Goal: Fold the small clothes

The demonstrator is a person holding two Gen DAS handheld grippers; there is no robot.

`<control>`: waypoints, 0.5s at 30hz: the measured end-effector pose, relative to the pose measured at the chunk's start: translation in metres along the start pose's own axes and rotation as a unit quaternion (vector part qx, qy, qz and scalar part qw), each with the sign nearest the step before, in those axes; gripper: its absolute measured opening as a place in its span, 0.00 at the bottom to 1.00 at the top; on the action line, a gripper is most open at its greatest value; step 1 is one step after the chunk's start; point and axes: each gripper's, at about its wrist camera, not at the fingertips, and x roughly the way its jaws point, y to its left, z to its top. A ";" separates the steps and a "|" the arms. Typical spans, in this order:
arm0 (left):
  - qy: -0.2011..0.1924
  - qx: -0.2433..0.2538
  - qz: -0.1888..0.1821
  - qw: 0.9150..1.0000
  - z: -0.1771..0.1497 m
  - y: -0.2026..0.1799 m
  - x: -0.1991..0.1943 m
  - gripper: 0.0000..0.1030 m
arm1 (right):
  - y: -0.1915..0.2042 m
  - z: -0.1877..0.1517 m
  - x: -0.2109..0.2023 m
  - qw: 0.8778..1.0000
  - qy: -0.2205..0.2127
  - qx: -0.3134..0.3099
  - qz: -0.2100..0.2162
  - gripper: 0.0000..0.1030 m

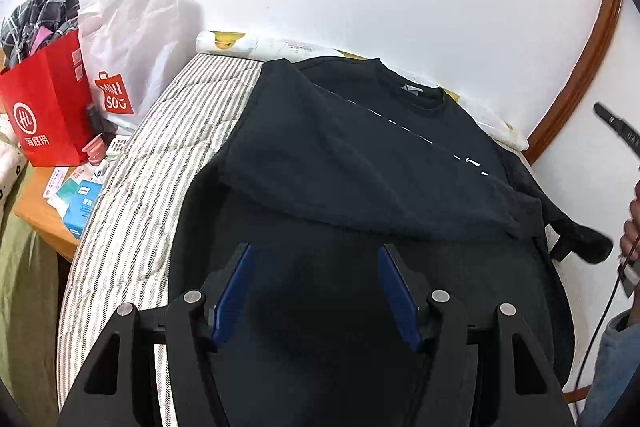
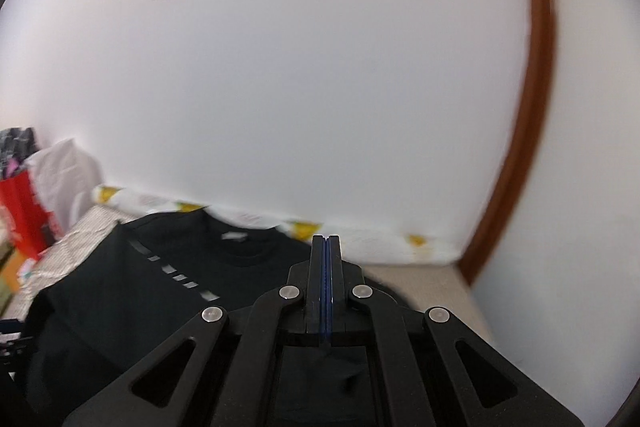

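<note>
A black sweatshirt (image 1: pixel 360 155) lies on a striped mattress (image 1: pixel 160 155), its left side folded over across the chest, collar toward the wall. My left gripper (image 1: pixel 316 259) is open and empty, hovering above the shirt's lower part. In the right wrist view the same shirt (image 2: pixel 132 291) lies to the left and below. My right gripper (image 2: pixel 326 243) is shut with the blue pads pressed together; dark fabric hangs below the fingers, but I cannot tell if it is pinched. The right sleeve (image 1: pixel 576 239) trails off the bed's right edge.
A red paper bag (image 1: pixel 48 107) and a white Miniso bag (image 1: pixel 128 47) stand at the left on a cluttered wooden side table (image 1: pixel 40 211). A rolled printed sheet (image 1: pixel 240 45) lies along the white wall. A brown door frame (image 2: pixel 532 107) stands at the right.
</note>
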 end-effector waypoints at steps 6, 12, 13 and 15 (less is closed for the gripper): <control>0.009 0.018 -0.014 1.000 0.000 -0.011 0.010 0.60 | -0.039 -0.055 0.008 0.996 0.077 0.034 -0.021 0.01; 0.014 0.039 -0.035 0.998 0.003 -0.048 0.020 0.66 | -0.114 -0.123 -0.027 0.988 0.112 0.070 -0.082 0.55; 0.014 0.044 -0.038 0.998 0.003 -0.056 0.022 0.68 | -0.124 -0.132 -0.031 0.986 0.116 0.077 -0.089 0.58; 0.020 0.055 -0.044 0.997 0.003 -0.075 0.027 0.69 | -0.145 -0.154 -0.035 0.981 0.136 0.092 -0.098 0.62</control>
